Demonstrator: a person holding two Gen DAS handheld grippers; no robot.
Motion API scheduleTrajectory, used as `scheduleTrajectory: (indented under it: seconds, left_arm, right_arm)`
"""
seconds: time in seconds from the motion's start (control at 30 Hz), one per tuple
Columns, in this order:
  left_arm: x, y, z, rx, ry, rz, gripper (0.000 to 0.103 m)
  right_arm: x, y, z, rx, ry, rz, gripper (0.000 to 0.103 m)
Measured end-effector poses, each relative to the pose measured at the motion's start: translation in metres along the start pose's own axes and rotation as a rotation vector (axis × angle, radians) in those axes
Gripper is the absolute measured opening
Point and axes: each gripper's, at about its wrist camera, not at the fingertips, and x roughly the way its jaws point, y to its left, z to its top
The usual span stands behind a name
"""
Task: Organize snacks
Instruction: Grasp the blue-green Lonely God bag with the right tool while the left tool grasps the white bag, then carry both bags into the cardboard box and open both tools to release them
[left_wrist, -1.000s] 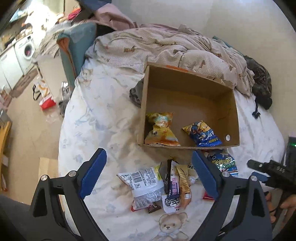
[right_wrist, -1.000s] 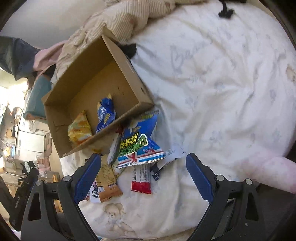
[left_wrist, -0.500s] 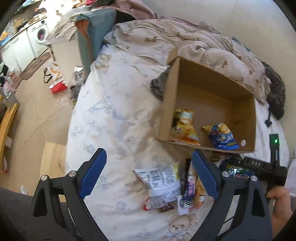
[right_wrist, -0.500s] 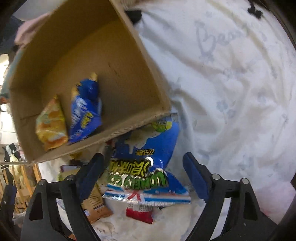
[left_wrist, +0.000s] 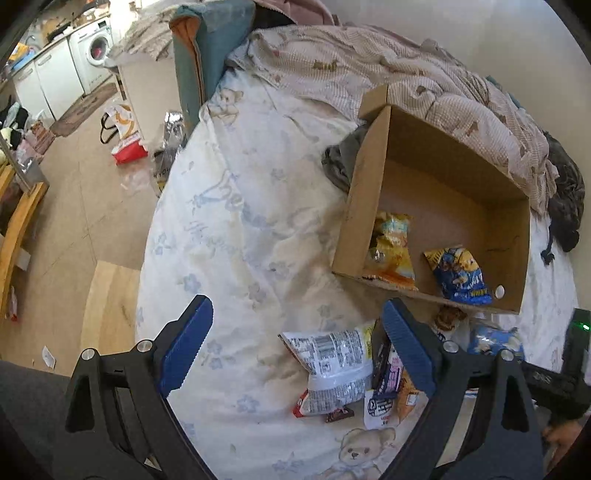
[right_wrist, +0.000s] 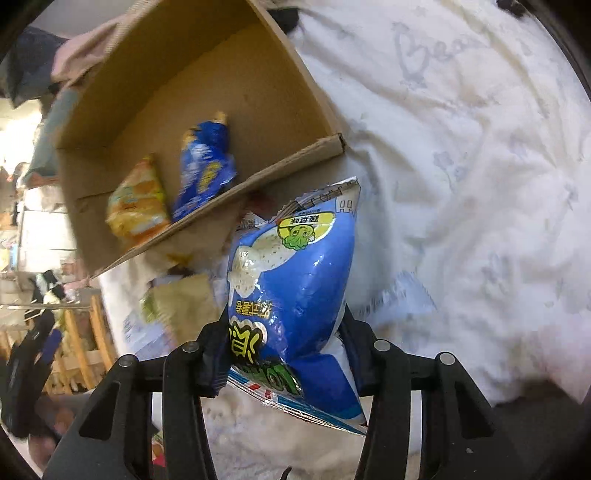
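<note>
My right gripper (right_wrist: 286, 343) is shut on a large blue chip bag (right_wrist: 295, 280) and holds it above the bed, just in front of the cardboard box (right_wrist: 258, 177). The box (left_wrist: 373, 199) holds an orange snack bag (left_wrist: 391, 251) and a small blue snack bag (left_wrist: 460, 275). My left gripper (left_wrist: 297, 347) is open and empty above the bedsheet, left of a pile of loose snacks: a white packet (left_wrist: 332, 363) and several small bars (left_wrist: 388, 384). The blue chip bag also shows at the right in the left wrist view (left_wrist: 495, 338).
A rumpled beige blanket (left_wrist: 388, 77) lies behind the box. The bed's left edge drops to a wooden floor (left_wrist: 74, 221) with a red-and-white bag (left_wrist: 123, 133) and a washing machine (left_wrist: 94, 51) beyond. A wooden board (left_wrist: 107, 302) lies beside the bed.
My right gripper closed on the large blue chip bag and lifted it toward the box. My left gripper swung left, staying open.
</note>
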Motion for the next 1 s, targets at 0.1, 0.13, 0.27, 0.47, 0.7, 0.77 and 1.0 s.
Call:
scheduleTrajectory:
  seconds: [0.1,0.13,0.27,0.47,0.7,0.77,1.0]
  left_arm:
    - [0.002,-0.001,-0.002,0.01,0.022,0.004,0.091]
    - [0.003,-0.001,-0.002,0.01,0.03,0.003,0.091]
    - [0.006,0.001,-0.007,0.007,0.052,0.006,0.091]
    - [0.031,-0.001,-0.018,-0.001,0.159,-0.033,0.091]
    - [0.094,-0.015,-0.038,-0.007,0.343,-0.075,0.085]
    - [0.107,-0.02,-0.039,-0.017,0.37,-0.112,0.077]
    - [0.11,-0.036,-0.046,0.051,0.369,-0.107,0.051]
  right_arm:
    - [-0.017,0.002,-0.016,-0.024,-0.017,0.053,0.051]
    - [-0.025,0.004,-0.022,-0.027,-0.033,0.099,0.051]
    - [-0.049,0.018,-0.035,-0.103,-0.13,0.192,0.051]
    - [-0.046,0.033,-0.037,-0.102,-0.154,0.189,0.051]
    - [-0.041,0.037,-0.034,-0.09,-0.143,0.201,0.051]
    - [-0.04,0.036,-0.033,-0.084,-0.143,0.202,0.051]
    - [-0.041,0.03,-0.03,-0.063,-0.146,0.202,0.051]
